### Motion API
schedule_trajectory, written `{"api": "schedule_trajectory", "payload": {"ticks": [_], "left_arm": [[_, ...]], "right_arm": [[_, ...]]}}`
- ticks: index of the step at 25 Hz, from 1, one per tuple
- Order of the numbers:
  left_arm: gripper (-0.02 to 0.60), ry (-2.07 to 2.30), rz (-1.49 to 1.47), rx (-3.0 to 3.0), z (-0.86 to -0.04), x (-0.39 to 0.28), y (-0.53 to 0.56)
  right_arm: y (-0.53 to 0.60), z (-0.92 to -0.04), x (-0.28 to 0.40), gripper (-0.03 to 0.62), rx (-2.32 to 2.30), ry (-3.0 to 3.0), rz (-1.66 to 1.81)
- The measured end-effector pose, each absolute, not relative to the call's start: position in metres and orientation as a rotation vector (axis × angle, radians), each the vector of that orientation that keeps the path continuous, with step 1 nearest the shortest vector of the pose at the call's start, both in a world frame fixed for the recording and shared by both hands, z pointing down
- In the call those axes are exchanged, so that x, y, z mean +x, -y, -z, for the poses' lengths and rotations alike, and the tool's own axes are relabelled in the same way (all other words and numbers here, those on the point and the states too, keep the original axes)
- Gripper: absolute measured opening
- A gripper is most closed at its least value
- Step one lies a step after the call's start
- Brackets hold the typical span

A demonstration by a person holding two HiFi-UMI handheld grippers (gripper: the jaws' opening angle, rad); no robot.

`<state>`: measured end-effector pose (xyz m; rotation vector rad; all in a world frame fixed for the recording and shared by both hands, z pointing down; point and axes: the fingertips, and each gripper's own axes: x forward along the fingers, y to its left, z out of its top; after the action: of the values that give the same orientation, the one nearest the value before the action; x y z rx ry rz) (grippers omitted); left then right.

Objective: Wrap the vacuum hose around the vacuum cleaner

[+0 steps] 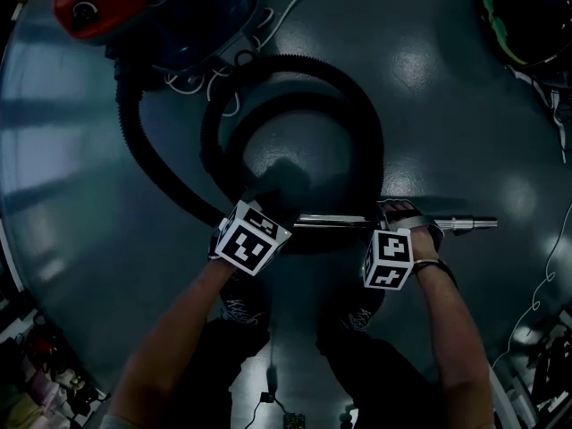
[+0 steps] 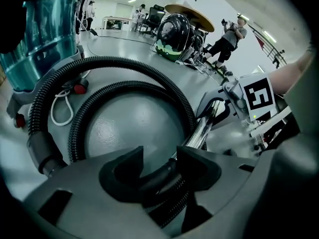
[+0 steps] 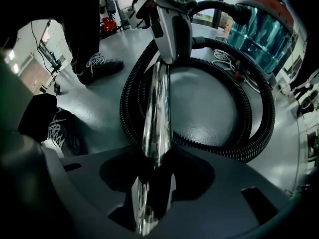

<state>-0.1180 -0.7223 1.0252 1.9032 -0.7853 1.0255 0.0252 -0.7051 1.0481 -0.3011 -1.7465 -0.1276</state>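
Observation:
The vacuum cleaner (image 1: 134, 7), red on top with a blue see-through bin (image 2: 42, 39), stands on the floor at the far left. Its black ribbed hose (image 1: 357, 105) lies in a wide loop in front of me. A chrome wand (image 1: 465, 224) runs level from the hose's black handle out to the right. My left gripper (image 1: 264, 206) is shut on that curved black handle (image 2: 159, 171), which crosses between its pads. My right gripper (image 1: 398, 214) is shut on the chrome wand (image 3: 158, 108), which runs straight between its jaws (image 3: 155, 176). Both grippers are low over the floor.
A white power cord (image 1: 192, 83) lies coiled beside the vacuum cleaner. My shoes (image 1: 239, 307) stand just behind the grippers. A dark rounded object with green trim (image 1: 527, 16) and loose cables sit at the far right. People (image 2: 227, 36) stand in the background.

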Motion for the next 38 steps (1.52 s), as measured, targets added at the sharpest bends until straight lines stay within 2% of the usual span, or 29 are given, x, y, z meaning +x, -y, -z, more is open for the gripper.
{"api": "schedule_trajectory", "payload": {"ticks": [13,18,24,27,28,30,33,38], "left_arm": [[0.213,0.841,-1.144,1.841,-1.03,-0.115,0.723],[0.213,0.835,-1.157,1.859,-1.006,-0.111,0.728],[0.211,0.773,-1.141,1.976,-0.929,-0.07,0.746],[0.096,0.785,-1.146,2.065,-0.877,-0.052,0.759],[0.072,0.788,-1.153,2.095,-0.859,-0.048,0.762],[0.006,0.783,-1.165,2.148,-0.822,-0.04,0.764],[0.006,0.76,-1.145,2.196,-0.764,-0.028,0.761],[0.006,0.794,-1.046,2.208,-0.675,-0.009,0.746]], "right_arm": [[0.709,-1.045,0.04,0.169,-0.177,1.795,-0.074],[0.73,-1.002,0.052,0.169,0.01,1.86,-0.177],[0.75,-0.92,0.061,0.167,0.328,1.974,-0.433],[0.751,-0.867,0.062,0.167,0.447,2.047,-0.526],[0.751,-0.849,0.062,0.145,0.494,2.069,-0.533],[0.754,-0.809,0.062,0.035,0.581,2.114,-0.514],[0.748,-0.752,0.063,0.005,0.676,2.159,-0.558],[0.727,-0.672,0.077,0.005,0.793,2.177,-0.707]]}}
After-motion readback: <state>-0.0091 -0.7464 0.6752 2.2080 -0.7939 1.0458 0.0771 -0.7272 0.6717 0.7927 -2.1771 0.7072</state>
